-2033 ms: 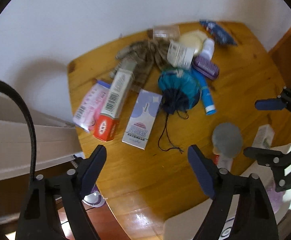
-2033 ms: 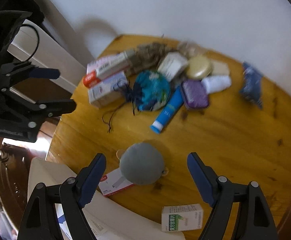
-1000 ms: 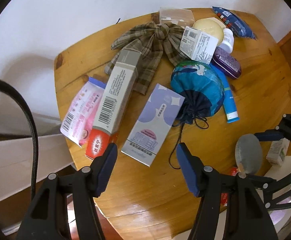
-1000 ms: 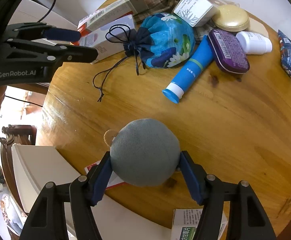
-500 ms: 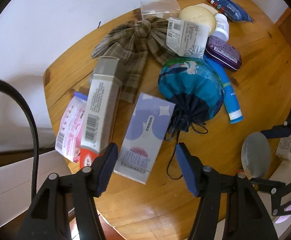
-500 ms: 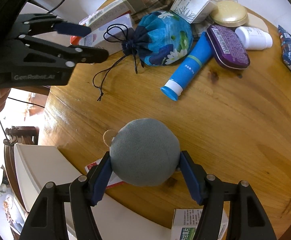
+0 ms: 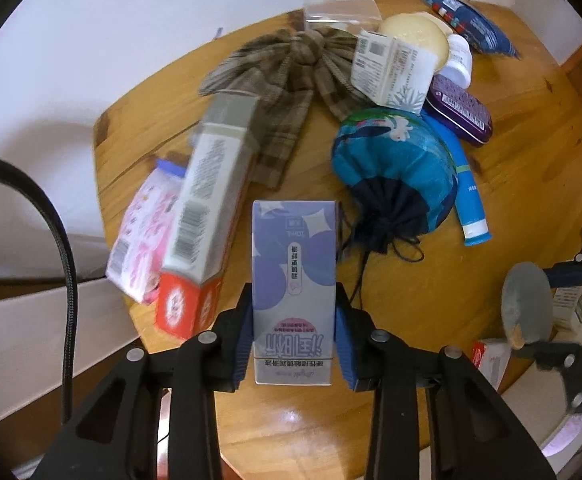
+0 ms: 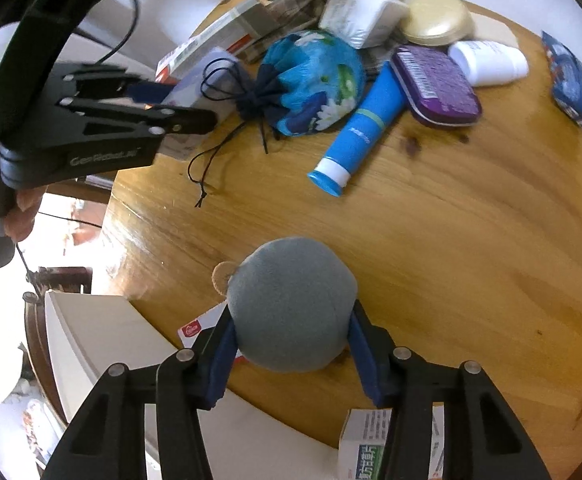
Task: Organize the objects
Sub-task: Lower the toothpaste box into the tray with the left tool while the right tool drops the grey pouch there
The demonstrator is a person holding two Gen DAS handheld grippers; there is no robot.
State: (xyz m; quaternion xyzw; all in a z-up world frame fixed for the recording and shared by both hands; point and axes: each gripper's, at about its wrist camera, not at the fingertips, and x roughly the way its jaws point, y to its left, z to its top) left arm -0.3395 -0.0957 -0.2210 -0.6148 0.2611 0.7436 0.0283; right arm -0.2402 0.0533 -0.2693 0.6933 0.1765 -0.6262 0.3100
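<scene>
Left gripper [image 7: 294, 332] jaws just closed onto the lavender carton [image 7: 293, 280], now clamped at its near end, left of the blue drawstring pouch [image 7: 395, 168] and right of the toothpaste box [image 7: 207, 216]. Right gripper [image 8: 291, 354] jaws likewise just narrowed, now pinching the grey plush ball [image 8: 291, 304] at the near edge of the wooden table [image 8: 451, 248], beside the white bin [image 8: 103, 344]. Both grasps apparently secured, so probably ready for lifting and sorting.

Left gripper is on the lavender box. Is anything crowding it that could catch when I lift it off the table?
Partly. The left gripper, whose jaws have just been closing, clamps the lavender box. The toothpaste carton lies close along one side; the drawstring pouch and its cord along the other. Above looks clear.
</scene>
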